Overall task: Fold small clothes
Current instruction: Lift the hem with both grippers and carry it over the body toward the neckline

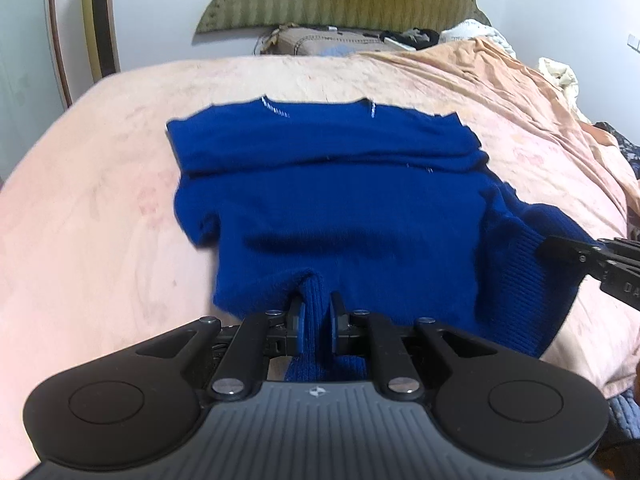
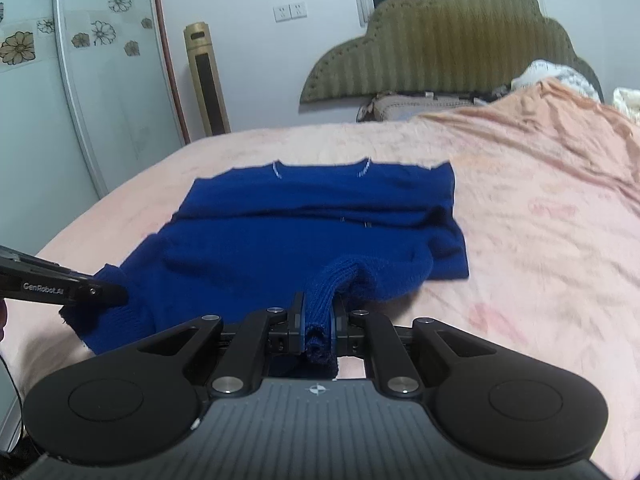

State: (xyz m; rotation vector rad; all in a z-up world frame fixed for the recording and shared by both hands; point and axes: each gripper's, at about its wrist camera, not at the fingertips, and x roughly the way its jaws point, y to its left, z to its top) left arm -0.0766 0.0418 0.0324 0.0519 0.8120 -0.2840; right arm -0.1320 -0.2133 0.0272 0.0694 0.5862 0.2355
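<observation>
a blue knit sweater (image 1: 332,200) lies on the pink bedspread (image 1: 100,200), neckline toward the headboard (image 2: 440,52), with its upper part showing a crosswise crease as if the sleeves are already laid in. the near ribbed hem is lifted off the bed at two spots. the left gripper (image 1: 317,320) is pinching a bunch of ribbed hem between its pads, and the right gripper (image 2: 318,322) is pinching another bunch of the same hem, so that a small roll of knit pokes back through its fingers. each gripper shows at the edge of the other's view, gripping the hem well apart from its partner.

the step in hand looks like carrying the hem up and over toward the neckline to halve the body. to do it well, i would raise both grips together and level, so the hem stays a straight line and not a sag in the middle (a soft knit like this stretches and droops easily). keep the cloth lightly taut between the two grips, move forward in an arc just high enough to clear the body below, and lay the hem down square with the shoulders before letting go. pulling unevenly would drag the lower layer and skew the fold.
</observation>
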